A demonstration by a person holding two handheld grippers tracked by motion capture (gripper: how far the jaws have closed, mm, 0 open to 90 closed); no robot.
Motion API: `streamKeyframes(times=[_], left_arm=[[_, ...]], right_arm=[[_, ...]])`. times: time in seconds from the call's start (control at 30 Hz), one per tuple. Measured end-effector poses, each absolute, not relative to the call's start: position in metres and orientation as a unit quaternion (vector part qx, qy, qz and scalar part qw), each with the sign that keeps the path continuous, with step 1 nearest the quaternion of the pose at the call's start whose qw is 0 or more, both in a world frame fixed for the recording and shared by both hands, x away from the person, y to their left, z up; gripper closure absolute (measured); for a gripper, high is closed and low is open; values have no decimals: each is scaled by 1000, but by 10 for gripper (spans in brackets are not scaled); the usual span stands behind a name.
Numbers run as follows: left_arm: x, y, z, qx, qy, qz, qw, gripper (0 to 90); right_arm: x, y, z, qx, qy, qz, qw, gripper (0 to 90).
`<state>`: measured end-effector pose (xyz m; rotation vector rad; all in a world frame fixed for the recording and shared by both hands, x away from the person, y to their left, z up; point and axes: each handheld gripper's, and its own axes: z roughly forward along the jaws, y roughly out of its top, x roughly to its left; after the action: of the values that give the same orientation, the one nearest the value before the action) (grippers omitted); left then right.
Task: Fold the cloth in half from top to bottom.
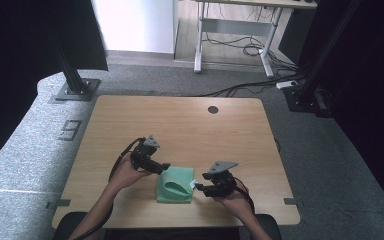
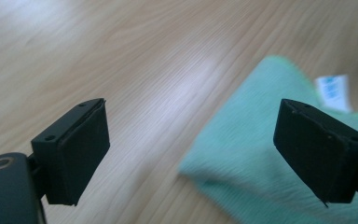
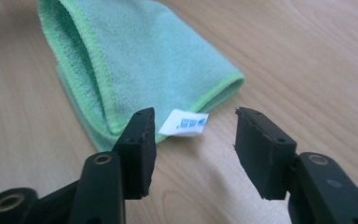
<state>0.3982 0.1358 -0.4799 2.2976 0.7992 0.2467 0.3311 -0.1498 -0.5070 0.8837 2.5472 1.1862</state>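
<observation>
Wooden desk [image 1: 190,120] on grey carpet, with a folded green cloth [image 1: 176,186] lying near its front edge between the two hands. Nearest, the right gripper [image 3: 193,140] stood with fingers [image 3: 140,140] parted and nothing between them, just short of the cloth's white label [image 3: 184,122]. The left gripper [image 2: 193,149] hovered beside the cloth's other edge, its fingers [image 2: 321,149] wide apart and empty. Judged as a release after a fold: both grippers should lift clear without snagging the hem, leaving the layers squared. Beyond stood a second table frame [image 1: 232,35].
</observation>
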Motion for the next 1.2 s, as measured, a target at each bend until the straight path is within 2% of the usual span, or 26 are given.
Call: streamKeyframes(times=[0.17,0.33,0.57,0.83,1.2], left_arm=[[382,121,-488,900,276,87,326,107],[360,131,-500,901,279,99,317,108],[342,139,-524,902,283,124,302,107],[340,142,-530,897,289,127,309,100],[318,161,-532,886,314,120,320,102]], right_arm=[[339,-138,-510,305,861,396,97,395],[342,-127,-516,308,862,392,95,336],[338,-108,-530,299,878,363,83,308],[327,-114,-536,296,884,344,111,253],[327,-117,-543,315,874,353,113,209]])
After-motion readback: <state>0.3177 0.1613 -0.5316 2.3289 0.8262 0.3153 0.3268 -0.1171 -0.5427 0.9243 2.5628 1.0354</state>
